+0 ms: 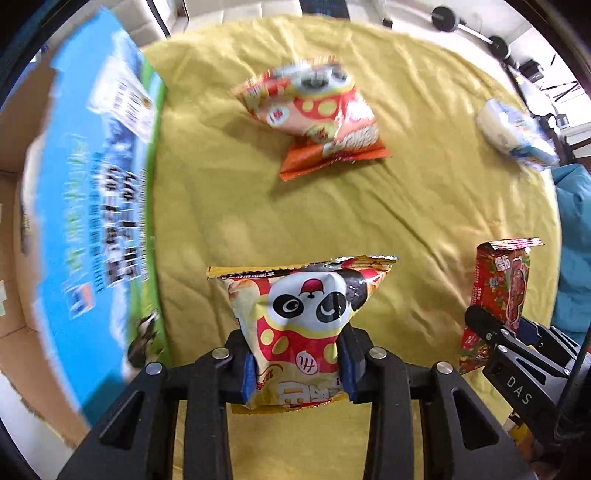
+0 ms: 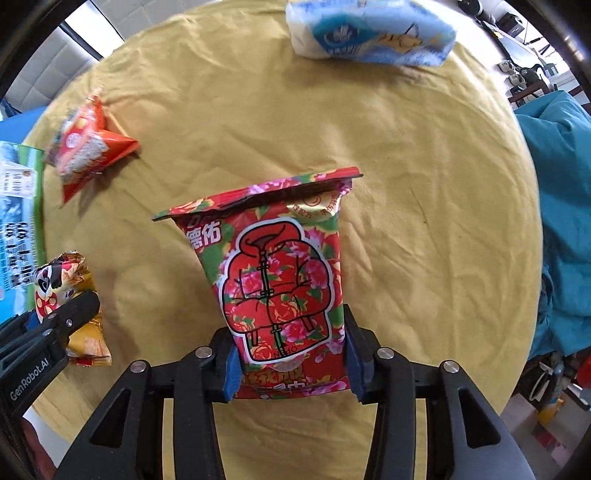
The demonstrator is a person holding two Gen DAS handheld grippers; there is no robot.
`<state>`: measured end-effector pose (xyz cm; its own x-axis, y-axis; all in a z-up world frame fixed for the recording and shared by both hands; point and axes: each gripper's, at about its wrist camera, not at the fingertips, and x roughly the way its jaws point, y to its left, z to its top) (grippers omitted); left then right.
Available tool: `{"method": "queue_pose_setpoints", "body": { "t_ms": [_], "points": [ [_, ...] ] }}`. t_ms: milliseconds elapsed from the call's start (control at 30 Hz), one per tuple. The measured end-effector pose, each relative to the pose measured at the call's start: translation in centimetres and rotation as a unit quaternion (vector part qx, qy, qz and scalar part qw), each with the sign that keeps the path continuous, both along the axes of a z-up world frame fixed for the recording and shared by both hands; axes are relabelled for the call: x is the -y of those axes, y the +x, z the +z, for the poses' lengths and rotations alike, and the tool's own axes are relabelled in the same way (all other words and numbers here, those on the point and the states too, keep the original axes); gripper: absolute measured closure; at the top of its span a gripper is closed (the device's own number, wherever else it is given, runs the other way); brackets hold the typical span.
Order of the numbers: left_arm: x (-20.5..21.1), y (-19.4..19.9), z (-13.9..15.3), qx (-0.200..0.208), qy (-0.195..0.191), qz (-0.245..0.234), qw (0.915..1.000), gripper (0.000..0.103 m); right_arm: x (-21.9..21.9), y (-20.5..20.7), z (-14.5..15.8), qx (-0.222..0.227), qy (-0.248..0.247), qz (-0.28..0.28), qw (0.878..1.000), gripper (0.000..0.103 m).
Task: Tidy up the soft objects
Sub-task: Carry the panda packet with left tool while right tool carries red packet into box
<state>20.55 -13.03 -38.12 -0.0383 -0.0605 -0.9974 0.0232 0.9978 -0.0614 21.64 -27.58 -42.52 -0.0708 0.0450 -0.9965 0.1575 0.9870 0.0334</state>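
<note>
between the blue pads of the left gripper [image 1: 297, 363] a panda snack bag [image 1: 301, 321] is clamped by its lower part, its crimped top edge pointing away over the yellow cloth [image 1: 424, 206] that covers the tabletop. the right gripper [image 2: 290, 363] is likewise closed on a red flowered packet [image 2: 275, 284], pinched across its bottom end with the rest sticking forward. both bags look lifted clear of the cloth, though how high cannot be told. the step in hand seems to be carrying two picked-up items to wherever they are being gathered; the likely place is the open cardboard box [image 1: 92, 206] with blue printed sides, which stands just to the left of the left gripper at the cloth's edge. the next move probably calls for swinging the panda snack bag over the box's rim and letting go, with the red flowered packet to follow, keeping the two grippers from bumping since they sit close side by side. further out, an orange snack bag [image 1: 314, 114] lies on the cloth well ahead, and a white and blue tissue pack [image 2: 373, 31] rests near the far edge, both yet to be collected.
</note>
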Motion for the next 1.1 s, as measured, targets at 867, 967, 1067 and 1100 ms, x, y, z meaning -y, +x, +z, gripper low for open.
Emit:
{"method": "queue_pose_setpoints", "body": {
  "t_ms": [867, 967, 1067, 1100],
  "points": [
    [-16.4, -3.3, 20.8, 0.163, -0.071, -0.009, 0.9840, 0.072, -15.6, -3.6, 21.9, 0.168, 0.085, 0.053, 0.981, 0.057],
    [-20.2, -2.7, 21.6, 0.171, -0.057, 0.003, 0.9836, 0.072, -19.4, -3.1, 22.8, 0.170, 0.096, 0.068, 0.978, 0.057],
    [-24.3, -1.6, 21.1, 0.169, -0.038, 0.019, 0.9847, 0.072, -22.9, -2.4, 22.7, 0.166, 0.105, 0.080, 0.977, 0.057],
    [-25.4, -1.2, 20.6, 0.164, -0.034, 0.023, 0.9856, 0.072, -23.8, -2.1, 22.5, 0.165, 0.105, 0.084, 0.977, 0.057]
  ]
}}
